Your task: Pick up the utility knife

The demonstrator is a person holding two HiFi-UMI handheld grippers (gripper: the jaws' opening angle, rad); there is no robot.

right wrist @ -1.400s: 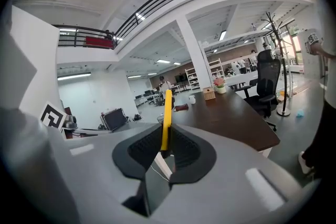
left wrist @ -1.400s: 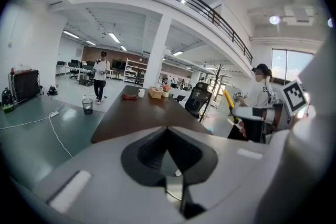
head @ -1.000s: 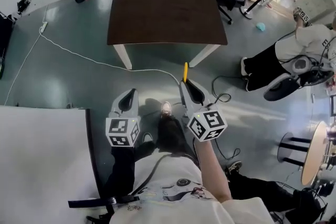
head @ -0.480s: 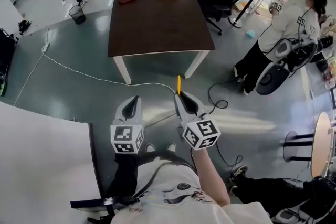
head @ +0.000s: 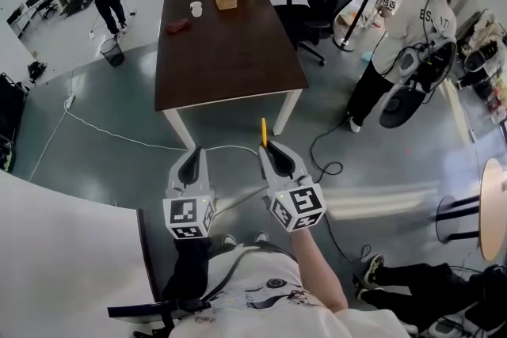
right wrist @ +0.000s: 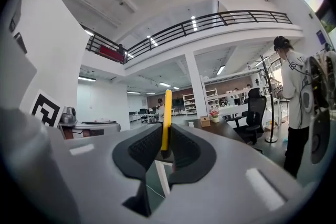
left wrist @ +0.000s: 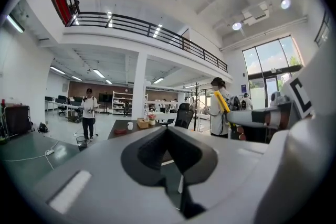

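Yellow utility knife (right wrist: pixel 166 113) between right gripper (right wrist: pixel 165 147) fingers (right wrist: pixel 144 150) (square-marker cube (head: pixel 295 208) behind)

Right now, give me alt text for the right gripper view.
The right claw is shut on a yellow utility knife sticking out between its jaws. Behind it stand a dark table and, at right, a person.

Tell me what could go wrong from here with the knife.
1. The right gripper pinches the knife only at its lower end. Most of it sticks out past the fingers, so it may pivot or slip out.
2. A cable runs across the floor just ahead of the person's feet and could trip them with the knife in hand.
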